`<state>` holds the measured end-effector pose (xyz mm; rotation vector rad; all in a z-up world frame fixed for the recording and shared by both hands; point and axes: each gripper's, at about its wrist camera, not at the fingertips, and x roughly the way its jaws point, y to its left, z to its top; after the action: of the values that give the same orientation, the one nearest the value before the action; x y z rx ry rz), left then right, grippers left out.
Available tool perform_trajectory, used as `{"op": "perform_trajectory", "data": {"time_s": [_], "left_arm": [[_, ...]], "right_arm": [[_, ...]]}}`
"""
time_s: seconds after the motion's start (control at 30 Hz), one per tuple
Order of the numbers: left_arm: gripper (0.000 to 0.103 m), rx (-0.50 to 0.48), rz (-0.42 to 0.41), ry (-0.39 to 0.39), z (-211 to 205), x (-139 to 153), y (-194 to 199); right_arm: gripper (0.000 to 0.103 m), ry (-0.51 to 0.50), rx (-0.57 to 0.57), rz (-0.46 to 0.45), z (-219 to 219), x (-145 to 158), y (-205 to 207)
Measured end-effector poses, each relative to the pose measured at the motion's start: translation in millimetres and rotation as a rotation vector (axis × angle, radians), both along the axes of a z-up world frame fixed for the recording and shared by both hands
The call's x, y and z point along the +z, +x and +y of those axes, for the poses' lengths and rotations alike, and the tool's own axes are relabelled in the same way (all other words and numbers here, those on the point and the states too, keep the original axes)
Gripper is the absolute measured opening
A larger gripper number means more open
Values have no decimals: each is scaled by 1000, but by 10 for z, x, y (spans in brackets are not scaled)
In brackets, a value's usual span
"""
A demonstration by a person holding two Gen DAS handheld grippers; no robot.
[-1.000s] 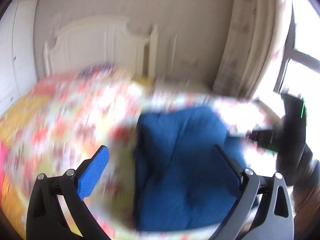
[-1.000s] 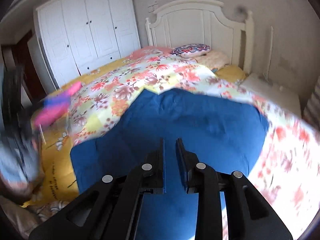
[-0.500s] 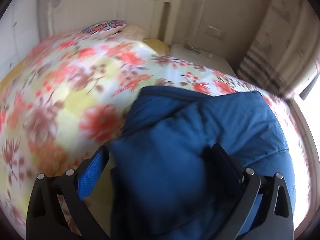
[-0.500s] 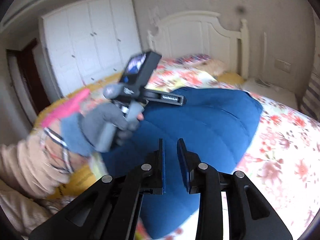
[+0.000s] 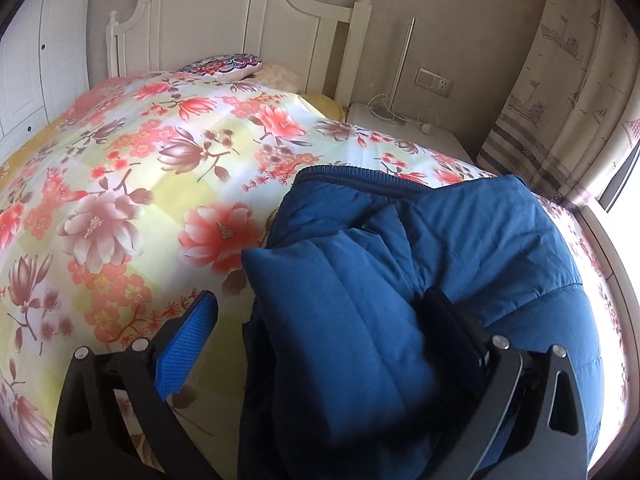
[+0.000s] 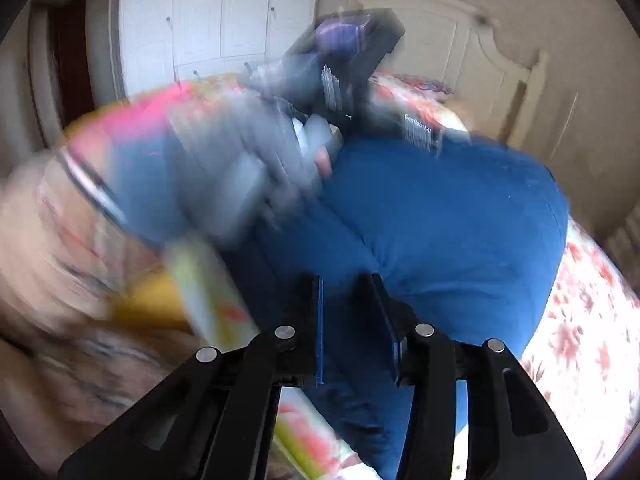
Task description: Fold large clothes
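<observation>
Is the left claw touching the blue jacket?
Touching. The left wrist view shows the left claw open, its right finger pressed into the blue jacket.

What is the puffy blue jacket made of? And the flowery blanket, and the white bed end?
The blue jacket looks like smooth, faintly shiny woven fabric over soft padding: stitched lines split it into puffy panels. The flowery blanket seems thin printed cloth, matte, perhaps cotton, with sharp flat flowers. The white bed end looks like painted wood, with carved panels and turned posts.

A blue quilted padded jacket (image 5: 440,248) was laid bunched and partly folded on the floral bedspread (image 5: 132,184).
</observation>
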<state>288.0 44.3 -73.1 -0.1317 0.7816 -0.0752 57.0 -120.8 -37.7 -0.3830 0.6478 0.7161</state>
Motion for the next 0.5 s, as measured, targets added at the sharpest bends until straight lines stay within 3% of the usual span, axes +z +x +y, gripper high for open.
{"op": "perform_trajectory", "data": {"time_s": [0.07,0.1,0.17,0.23,0.27,0.33,0.37,0.4,0.47,0.5], "left_arm": [[101,3,-11,17,-17,5,-21],[101,6,-13,24,-34,16,-32],[101,2,-3,12,-11,-3,10],[101,-1,1,0,17,-21,34],[101,-1,0,-3,20,-22,29],[101,-1,0,-3,25,-25,34],[101,-12,-3,-13,26,-21,29],[101,-12,-7,-8,27,-19,23],[101,-3,-11,-4,40,-27,6],[101,1,-13,-4,46,-23,4]], "right_arm": [[45,65,3,115,-137,172,20],[45,91,-2,119,-218,284,-1],[45,161,-71,-39,-465,658,-111],[45,254,-115,-108,-681,825,-115],[45,264,-137,-93,-739,781,-65],[45,99,-158,123,-659,247,293],[45,70,-128,57,-636,92,239],[45,73,-131,46,-646,120,194],[45,151,-166,149,-724,308,189],[45,177,-157,125,-730,428,135]]}}
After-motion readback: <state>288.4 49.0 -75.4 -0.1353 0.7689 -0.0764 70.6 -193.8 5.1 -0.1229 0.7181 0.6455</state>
